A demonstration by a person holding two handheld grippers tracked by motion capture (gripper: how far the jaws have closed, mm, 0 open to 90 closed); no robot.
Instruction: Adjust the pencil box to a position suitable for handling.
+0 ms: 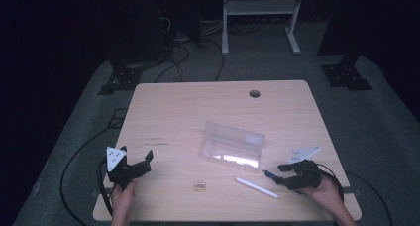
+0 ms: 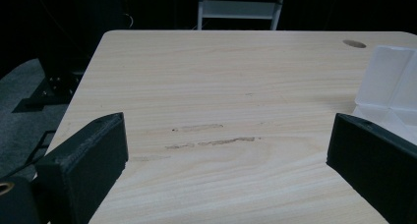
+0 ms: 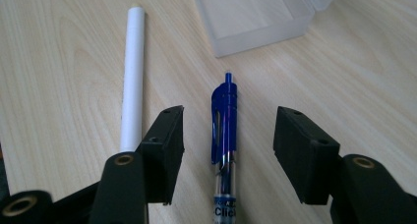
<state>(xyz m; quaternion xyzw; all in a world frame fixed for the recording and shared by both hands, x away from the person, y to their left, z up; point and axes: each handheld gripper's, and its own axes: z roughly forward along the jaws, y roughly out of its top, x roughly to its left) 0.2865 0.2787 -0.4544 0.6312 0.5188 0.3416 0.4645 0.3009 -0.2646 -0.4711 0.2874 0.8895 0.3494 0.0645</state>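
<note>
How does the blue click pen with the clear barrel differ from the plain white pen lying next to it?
The blue click pen with the clear barrel has a clip and printed lettering; the plain white pen is a smooth, unmarked stick. The blue pen lies between the open jaws of the right gripper, untouched by its pads; the white pen lies outside them. Both rest flat on the wooden table near the clear plastic box.

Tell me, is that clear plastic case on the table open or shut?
Open: the clear case has its lid raised behind the tray, and its inside looks empty.
</note>
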